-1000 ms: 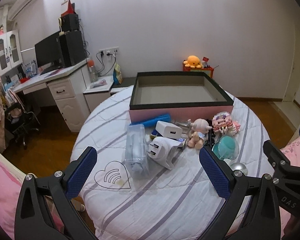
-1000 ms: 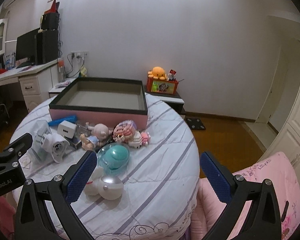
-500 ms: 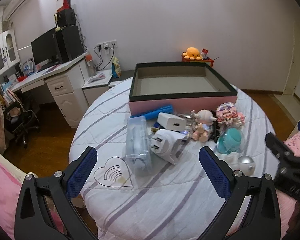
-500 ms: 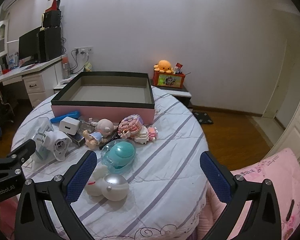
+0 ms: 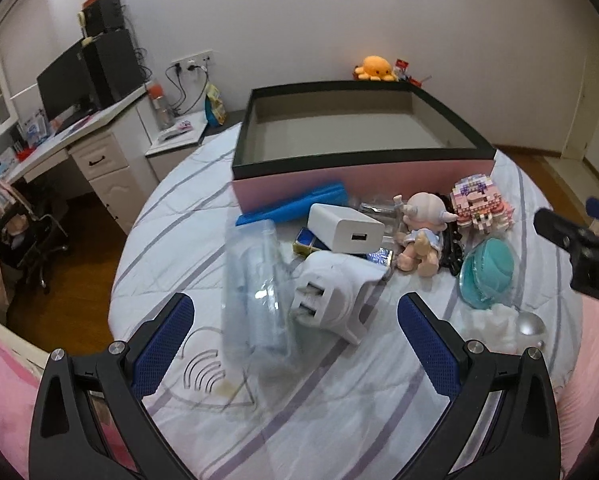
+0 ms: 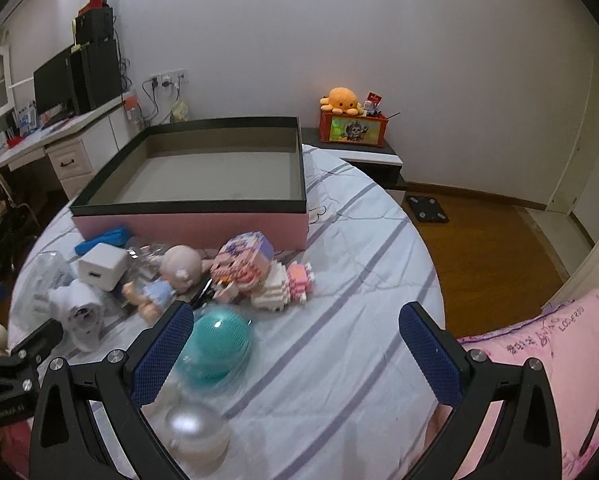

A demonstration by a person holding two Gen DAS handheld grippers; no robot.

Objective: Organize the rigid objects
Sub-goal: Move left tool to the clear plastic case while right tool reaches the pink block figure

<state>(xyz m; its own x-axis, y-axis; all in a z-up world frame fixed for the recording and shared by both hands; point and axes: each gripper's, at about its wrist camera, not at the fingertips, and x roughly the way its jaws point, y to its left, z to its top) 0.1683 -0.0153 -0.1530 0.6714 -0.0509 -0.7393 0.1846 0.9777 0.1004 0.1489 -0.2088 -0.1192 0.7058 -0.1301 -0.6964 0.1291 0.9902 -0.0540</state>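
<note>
both claws are spread wide and holding nothing. the left gripper [image 5: 295, 346] hangs over the near-left part of the round table [image 5: 339, 420], its blue pads [image 5: 163, 344] either side of the clear plastic case [image 5: 255, 292] and the round white plug adapter [image 5: 331, 296] without touching them. the right gripper [image 6: 295, 356] sits over the near-right side, left pad just beside the teal round thing [image 6: 219, 344], right pad over bare striped cloth

edges: the pink box with the black rim [image 5: 363, 178] takes the far middle of the table, open and with nothing inside. everything else is bunched right against its near wall. plenty of open cloth along the right edge and the near edge, less on the left where the case lies close to a heart print [image 5: 215, 372]

count, as far as i can tell: two white chargers (the square white charger [image 5: 345, 228] plus the round one), one blue flat piece [image 5: 295, 206], one baby doll [image 5: 419, 236], one pink block figure [image 5: 479, 204], one teal thing, one silver-white ball [image 6: 191, 432] at the near edge, one clear case. small stuff under the chargers is too jumbled to count
</note>
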